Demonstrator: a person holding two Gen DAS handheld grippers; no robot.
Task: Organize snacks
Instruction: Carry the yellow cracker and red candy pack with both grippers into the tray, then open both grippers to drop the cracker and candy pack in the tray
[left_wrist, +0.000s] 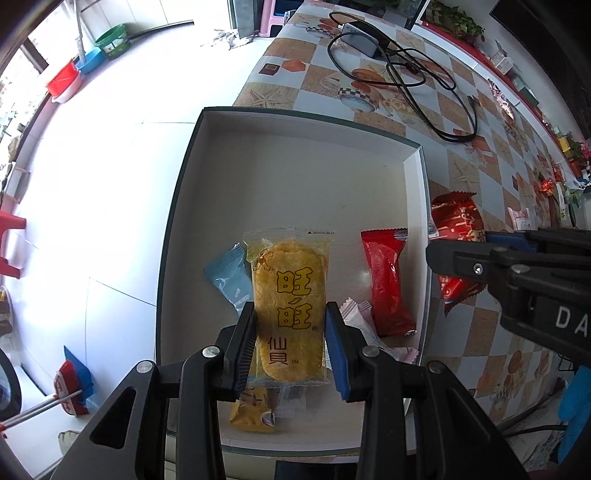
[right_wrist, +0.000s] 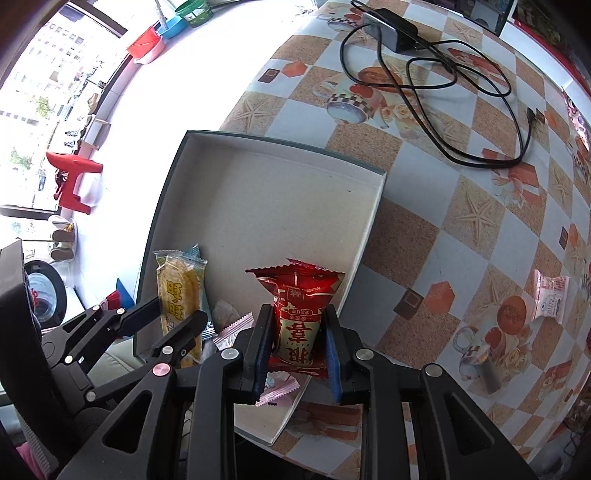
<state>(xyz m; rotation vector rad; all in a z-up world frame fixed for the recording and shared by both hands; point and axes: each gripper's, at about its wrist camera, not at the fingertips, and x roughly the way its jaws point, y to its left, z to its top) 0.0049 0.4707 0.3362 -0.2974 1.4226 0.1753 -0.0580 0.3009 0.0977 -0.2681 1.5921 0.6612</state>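
Observation:
My left gripper (left_wrist: 290, 317) is shut on a yellow rice cracker packet (left_wrist: 287, 295) and holds it above the white open box (left_wrist: 295, 177). In the box lie a red snack packet (left_wrist: 388, 280), a light blue packet (left_wrist: 229, 277), pink candy wrappers (left_wrist: 360, 314) and a yellow packet (left_wrist: 251, 413). My right gripper (right_wrist: 298, 323) is shut on a red snack packet (right_wrist: 297, 306) over the box's right wall (right_wrist: 364, 236). The left gripper (right_wrist: 177, 314) with the cracker packet (right_wrist: 179, 288) shows in the right wrist view. The right gripper (left_wrist: 454, 254) shows at the right of the left wrist view.
The box sits at the edge of a table (right_wrist: 461, 221) with a checkered patterned cloth. A black power adapter with cable (right_wrist: 436, 48) lies at the far end. A pink-white snack packet (right_wrist: 550, 291) lies on the table at the right. A red stool (right_wrist: 74, 181) stands on the floor.

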